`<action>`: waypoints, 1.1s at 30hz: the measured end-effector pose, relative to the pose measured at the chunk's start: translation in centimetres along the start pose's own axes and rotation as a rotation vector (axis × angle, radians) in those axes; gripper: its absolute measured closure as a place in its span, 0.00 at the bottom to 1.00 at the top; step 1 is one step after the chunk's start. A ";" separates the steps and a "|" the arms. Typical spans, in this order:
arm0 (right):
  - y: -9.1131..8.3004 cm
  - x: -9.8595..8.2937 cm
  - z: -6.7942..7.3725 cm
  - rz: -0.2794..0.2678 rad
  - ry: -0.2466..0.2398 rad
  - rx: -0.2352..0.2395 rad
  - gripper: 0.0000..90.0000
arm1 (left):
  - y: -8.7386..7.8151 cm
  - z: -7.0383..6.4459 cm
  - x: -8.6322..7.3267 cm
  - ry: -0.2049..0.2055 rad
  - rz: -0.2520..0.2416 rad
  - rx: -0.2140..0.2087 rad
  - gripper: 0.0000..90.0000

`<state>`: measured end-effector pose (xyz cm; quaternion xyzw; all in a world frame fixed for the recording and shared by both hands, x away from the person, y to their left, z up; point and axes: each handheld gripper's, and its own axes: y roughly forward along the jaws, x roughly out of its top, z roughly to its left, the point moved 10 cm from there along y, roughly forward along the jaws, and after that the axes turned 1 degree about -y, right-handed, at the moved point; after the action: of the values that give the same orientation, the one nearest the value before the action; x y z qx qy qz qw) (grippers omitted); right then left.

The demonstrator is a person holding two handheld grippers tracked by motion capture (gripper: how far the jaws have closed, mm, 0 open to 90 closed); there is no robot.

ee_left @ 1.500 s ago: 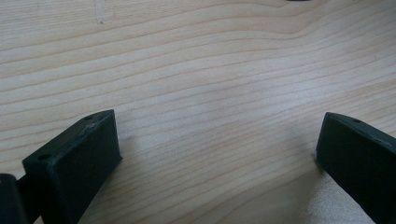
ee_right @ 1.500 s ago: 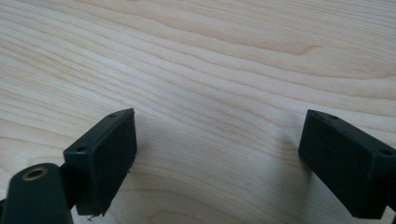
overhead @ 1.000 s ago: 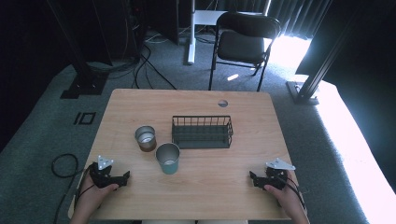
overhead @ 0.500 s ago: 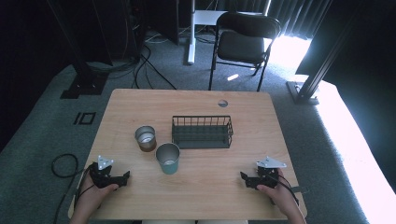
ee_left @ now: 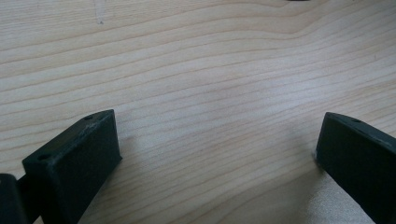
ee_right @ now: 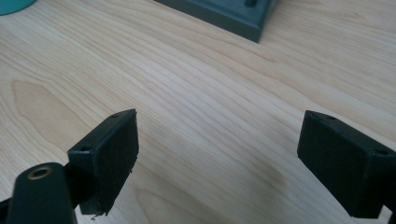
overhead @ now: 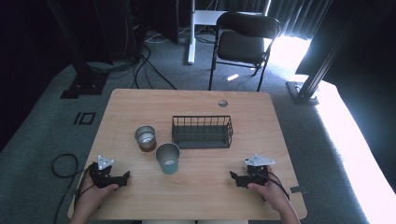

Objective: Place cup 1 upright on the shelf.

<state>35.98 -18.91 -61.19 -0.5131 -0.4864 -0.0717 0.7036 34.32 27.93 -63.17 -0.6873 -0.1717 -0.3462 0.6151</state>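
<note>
Both claws rest low on the table [overhead: 205, 200], jaws spread wide and empty: the left claw [overhead: 125, 177] and the right claw [overhead: 233, 177]. The teal cup [overhead: 167, 157] stands upright ahead of and between them, somewhat nearer the left claw. Beyond it, the brown cup [overhead: 145, 138], then the basket [overhead: 202, 132].

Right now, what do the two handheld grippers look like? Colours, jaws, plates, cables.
Both are black. The left gripper and right gripper each carry a pale grey three-cornered plate on top and trail a black cable. In the gripper views, the jaws are blocky black pads with flat inner faces and small holes near their tips. The right gripper view also shows a brass-coloured ring at lower left. No sleeves can be made out.
</note>
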 end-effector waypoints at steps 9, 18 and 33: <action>1.0 1.1 1.6 -0.004 -0.025 0.037 0.14 | 0.0 0.0 0.0 0.000 0.000 0.000 0.01; 2.3 2.7 4.0 -0.020 -0.078 0.093 0.14 | 0.0 0.0 0.0 0.000 0.000 0.000 0.01; 4.7 4.6 7.8 -0.028 -0.135 0.173 0.14 | 0.0 0.0 0.0 0.000 0.000 0.000 0.01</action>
<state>36.42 -8.74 -60.78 -0.4472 -0.5443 -0.0044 0.7098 34.32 27.93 -63.17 -0.6872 -0.1718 -0.3463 0.6150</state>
